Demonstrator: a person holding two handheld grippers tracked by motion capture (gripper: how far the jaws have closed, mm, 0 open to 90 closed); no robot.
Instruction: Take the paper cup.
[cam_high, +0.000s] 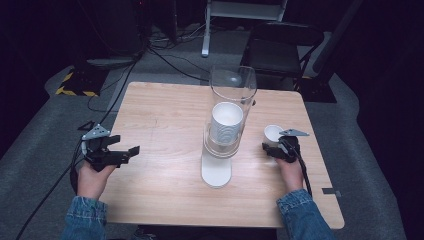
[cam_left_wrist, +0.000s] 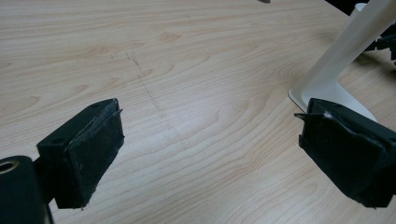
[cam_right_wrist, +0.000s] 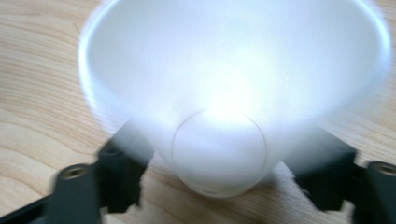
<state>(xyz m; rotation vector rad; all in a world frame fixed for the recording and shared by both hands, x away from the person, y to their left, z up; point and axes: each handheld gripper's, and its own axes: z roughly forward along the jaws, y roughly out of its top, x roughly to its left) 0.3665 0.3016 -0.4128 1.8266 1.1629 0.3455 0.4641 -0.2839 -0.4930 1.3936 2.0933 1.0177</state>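
Observation:
A white paper cup stands on the wooden table at the right. My right gripper sits right behind it. In the right gripper view the cup looms blurred between the two jaws of that gripper. The jaws stand apart on either side of its base, open, with bare wood showing beside the base. At the table's left edge my left gripper rests open, with nothing but wood between its jaws. In the middle stands a clear tube dispenser holding a stack of white cups.
The dispenser's white foot reaches toward the near edge; its stand also shows in the left gripper view. Beyond the table are a dark folding chair, floor cables and a black-and-yellow strip.

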